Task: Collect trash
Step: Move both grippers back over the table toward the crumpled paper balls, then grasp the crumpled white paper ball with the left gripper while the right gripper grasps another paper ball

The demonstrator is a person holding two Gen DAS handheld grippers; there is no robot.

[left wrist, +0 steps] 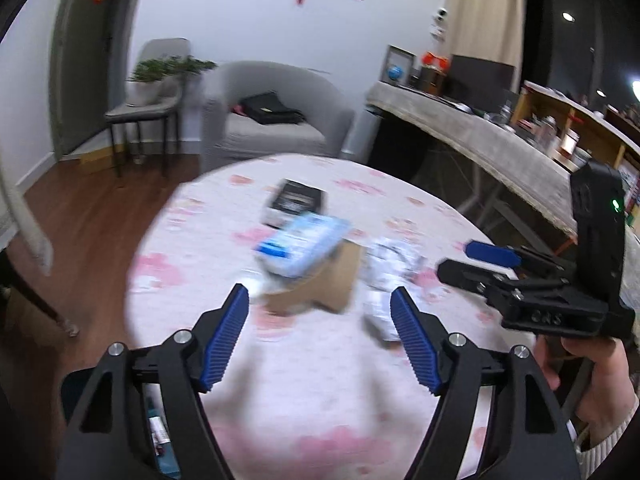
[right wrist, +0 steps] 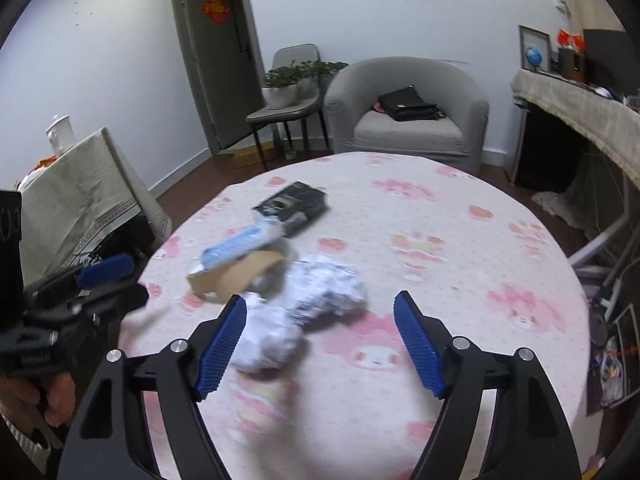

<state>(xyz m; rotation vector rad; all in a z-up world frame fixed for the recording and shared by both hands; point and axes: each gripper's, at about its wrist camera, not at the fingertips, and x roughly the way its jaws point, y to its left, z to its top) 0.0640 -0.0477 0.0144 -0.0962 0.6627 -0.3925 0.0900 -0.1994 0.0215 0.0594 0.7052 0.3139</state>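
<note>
Both wrist views blurred, seemingly sharing table (left wrist: pixel 312 380).

A home living room; armchair (right wrist: pixel 408 120); potted plant (right wrist: pixel 284 84).

Round table (right wrist: pixel 460 240) with pink-print cloth carries a black packet (right wrist: pixel 294 202) far, blue-white packet (right wrist: pixel 240 242) on brown cardboard (right wrist: pixel 240 276) mid-left, crumpled paper wads (right wrist: pixel 320 292) nearer.
</note>
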